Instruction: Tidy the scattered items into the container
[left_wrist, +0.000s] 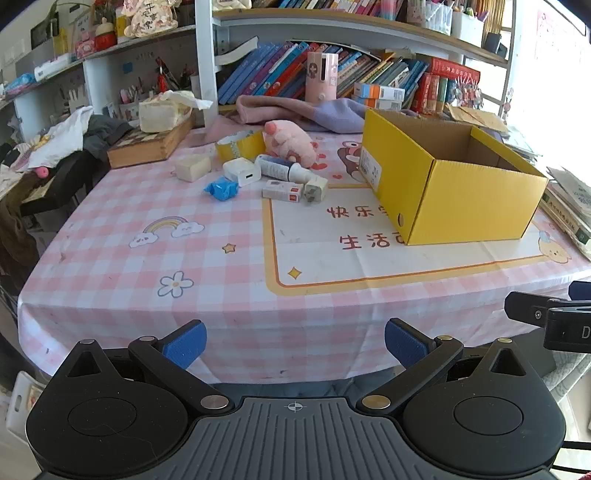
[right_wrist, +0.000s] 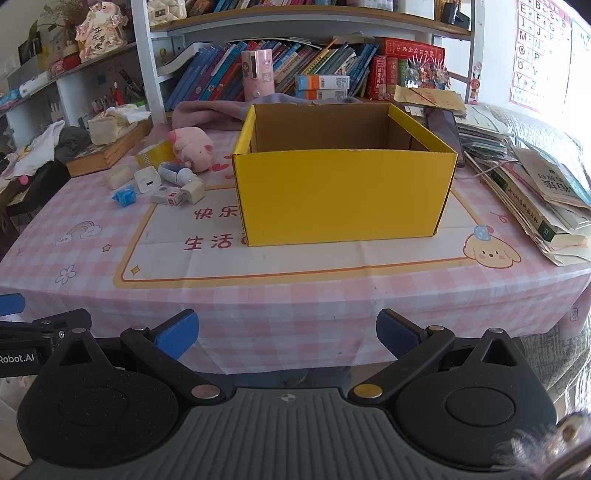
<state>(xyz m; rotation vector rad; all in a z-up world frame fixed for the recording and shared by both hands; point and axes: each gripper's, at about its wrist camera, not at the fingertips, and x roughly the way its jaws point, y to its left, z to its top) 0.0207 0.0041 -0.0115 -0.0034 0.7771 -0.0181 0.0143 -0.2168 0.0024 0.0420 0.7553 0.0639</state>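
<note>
Nothing gripped yet: left gripper (left_wrist: 295, 345) and right gripper (right_wrist: 287, 338) both held short of the near edge of the bench (left_wrist: 155, 317), fingers (left_wrist: 184, 345) spread wide and empty on each. Scattered things bunched in one tight cluster toward the far left of the bench, just left of the yellow box (right_wrist: 343, 195), which stands open-topped at centre-right and looks empty as far as the inside shows. Counted in the cluster: one pink plush pig (left_wrist: 290, 142), one yellow paper ring (left_wrist: 240, 144), one cream block (left_wrist: 192, 167), one white charger (left_wrist: 242, 171), one white tube (left_wrist: 280, 168), one blue wrapped lump (left_wrist: 221, 189), one small flat white carton (left_wrist: 281, 191), one small beige plug (left_wrist: 316, 188); eight in all, one of each, though something smaller could hide behind the pig. Main risks, as a guess: pieces touching or nearly so, hence wide fingers closing on one likely to nudge or drag a neighbour; tube round and apt to roll off toward the left edge; paper ring soft and easily crushed; flat carton low on the cloth, prone to slipping out or bunching the tablecloth. Light box likely to slide if struck on the near wall during a drop. Two grippers close together at the left, so collision possible if both reach the cluster at once.
</note>
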